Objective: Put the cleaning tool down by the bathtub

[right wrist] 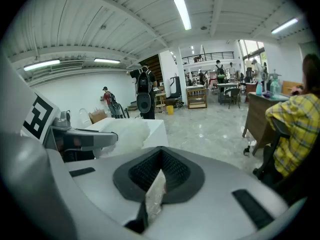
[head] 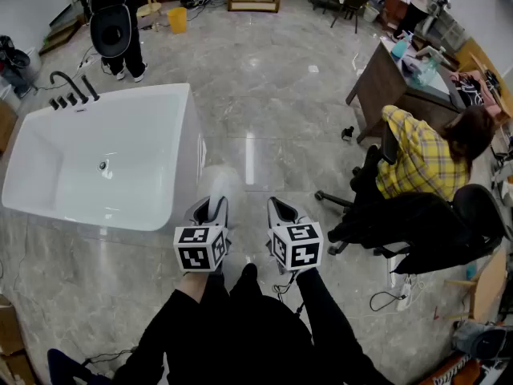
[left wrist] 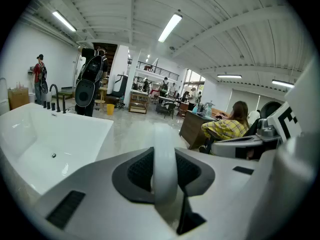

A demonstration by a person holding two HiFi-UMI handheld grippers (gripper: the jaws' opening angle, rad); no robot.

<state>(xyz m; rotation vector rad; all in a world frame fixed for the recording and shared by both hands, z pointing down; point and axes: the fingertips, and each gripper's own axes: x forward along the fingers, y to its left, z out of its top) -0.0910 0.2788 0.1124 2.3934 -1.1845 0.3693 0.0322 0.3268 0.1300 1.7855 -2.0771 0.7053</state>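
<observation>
The white bathtub [head: 172, 175] stands on the marble floor at the left, also seen in the left gripper view [left wrist: 50, 144]. My left gripper [head: 210, 207] is beside the tub's right wall, shut on the cleaning tool's flat white handle [left wrist: 164, 154]. The tool's pale fluffy head [head: 218, 180] shows blurred above that gripper and again in the right gripper view [right wrist: 127, 131]. My right gripper [head: 280, 208] is level with the left one, a little to its right. Its jaws [right wrist: 157, 181] are shut on a small scrap of clear crinkled plastic [right wrist: 155, 194].
A person in a yellow plaid shirt [head: 421, 159] sits on a black office chair [head: 433, 223] at the right, near a wooden desk [head: 385, 79]. A black faucet [head: 72, 87] is at the tub's far end. Another person [head: 112, 22] stands beyond it. Cables [head: 393, 295] lie on the floor.
</observation>
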